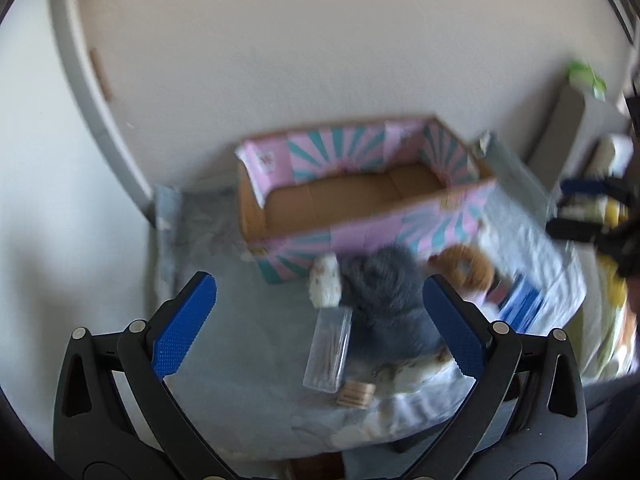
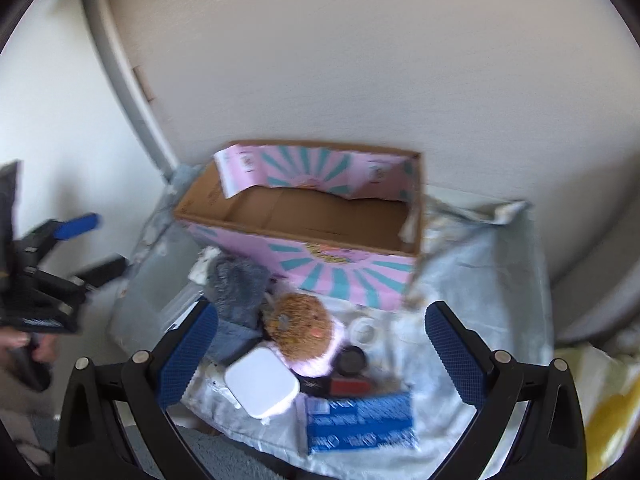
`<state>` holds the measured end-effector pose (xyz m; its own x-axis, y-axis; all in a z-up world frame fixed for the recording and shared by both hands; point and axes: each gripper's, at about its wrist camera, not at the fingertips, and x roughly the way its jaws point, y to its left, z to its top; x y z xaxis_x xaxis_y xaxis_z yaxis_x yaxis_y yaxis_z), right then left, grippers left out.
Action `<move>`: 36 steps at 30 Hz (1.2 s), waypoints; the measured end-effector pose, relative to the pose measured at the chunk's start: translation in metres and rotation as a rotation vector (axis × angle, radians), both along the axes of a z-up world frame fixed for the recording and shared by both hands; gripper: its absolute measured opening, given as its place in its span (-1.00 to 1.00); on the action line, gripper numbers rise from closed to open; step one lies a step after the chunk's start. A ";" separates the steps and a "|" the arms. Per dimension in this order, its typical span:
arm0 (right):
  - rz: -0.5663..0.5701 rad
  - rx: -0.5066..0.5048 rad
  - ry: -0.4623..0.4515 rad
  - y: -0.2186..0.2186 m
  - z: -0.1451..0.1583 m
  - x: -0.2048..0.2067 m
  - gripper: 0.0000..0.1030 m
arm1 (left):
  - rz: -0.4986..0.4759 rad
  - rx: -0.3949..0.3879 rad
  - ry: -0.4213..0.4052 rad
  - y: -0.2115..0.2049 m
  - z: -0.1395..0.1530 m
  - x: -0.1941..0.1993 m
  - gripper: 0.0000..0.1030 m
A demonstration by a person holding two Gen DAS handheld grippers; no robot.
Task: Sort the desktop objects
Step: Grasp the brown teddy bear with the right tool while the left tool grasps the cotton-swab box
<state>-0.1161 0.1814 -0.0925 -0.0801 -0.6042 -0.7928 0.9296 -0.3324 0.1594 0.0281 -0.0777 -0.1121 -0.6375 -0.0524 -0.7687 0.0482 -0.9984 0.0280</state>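
The cardboard box (image 2: 320, 216) at the centre of the right wrist frame showed raw matt brown board inside and a printed pink-and-teal paper skin outside, and it stood on a crumpled pale cloth (image 2: 492, 280) with a soft, faintly shiny look. In the lower centre lay a fuzzy grey plush (image 2: 236, 280), a rough brown woolly toy (image 2: 300, 320), a smooth white plastic case (image 2: 262, 382) and a glossy blue packet (image 2: 360, 420). In the left wrist frame a clear plastic sleeve (image 1: 330, 348) lay at lower centre, and the left gripper (image 1: 320, 320) had matt black plastic arms with finely ribbed blue pads (image 1: 182, 330).
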 end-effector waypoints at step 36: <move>0.097 0.143 -0.233 -0.042 -0.101 -0.003 -0.21 | -0.034 0.191 -0.223 -0.020 -0.110 -0.008 -0.42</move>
